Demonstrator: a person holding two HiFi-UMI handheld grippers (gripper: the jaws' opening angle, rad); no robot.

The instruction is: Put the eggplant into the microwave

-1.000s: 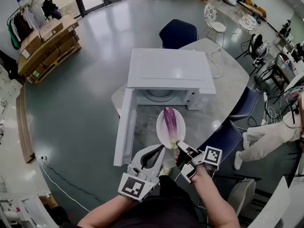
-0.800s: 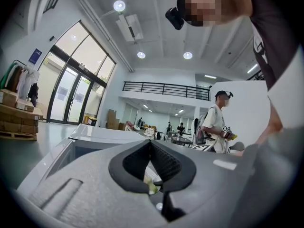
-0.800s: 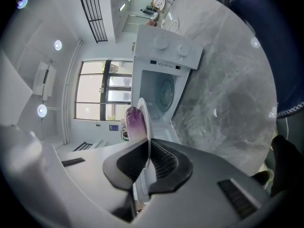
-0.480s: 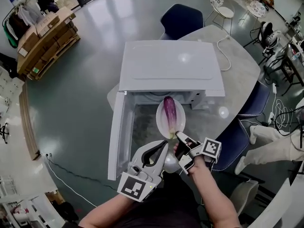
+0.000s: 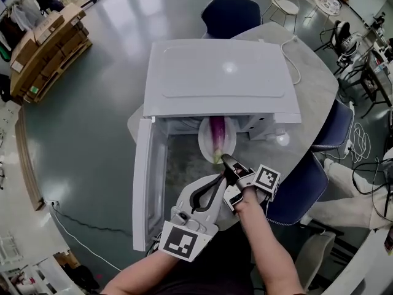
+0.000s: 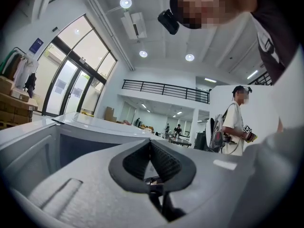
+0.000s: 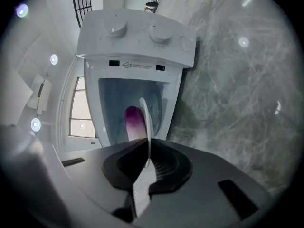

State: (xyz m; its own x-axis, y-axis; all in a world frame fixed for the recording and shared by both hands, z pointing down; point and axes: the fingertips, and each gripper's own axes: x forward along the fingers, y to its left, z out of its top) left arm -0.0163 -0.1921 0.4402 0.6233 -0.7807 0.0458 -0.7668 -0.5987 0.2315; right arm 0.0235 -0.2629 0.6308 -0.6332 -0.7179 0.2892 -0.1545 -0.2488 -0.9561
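A purple eggplant (image 5: 217, 131) lies on a white plate (image 5: 230, 144) whose far half is inside the open cavity of the white microwave (image 5: 218, 78). My right gripper (image 5: 226, 160) is shut on the plate's near rim. In the right gripper view the plate (image 7: 146, 120) shows edge-on between the jaws, with the eggplant (image 7: 134, 122) to its left in the cavity. My left gripper (image 5: 219, 178) is just left of the right one, shut and holding nothing. In the left gripper view its jaws (image 6: 150, 144) meet with nothing between them. The microwave door (image 5: 146, 180) swings open to the left.
The microwave stands on a grey marble table (image 5: 310, 85) with a white cable (image 5: 293, 66) at its right. Blue chairs (image 5: 230, 11) stand behind the table and at its right (image 5: 301, 189). A pallet of cardboard boxes (image 5: 43, 48) sits on the floor far left. A person (image 6: 235, 125) stands in the background.
Both grippers have moved forward toward the microwave. The plate with the eggplant has gone from in front of the opening to partly inside the cavity.
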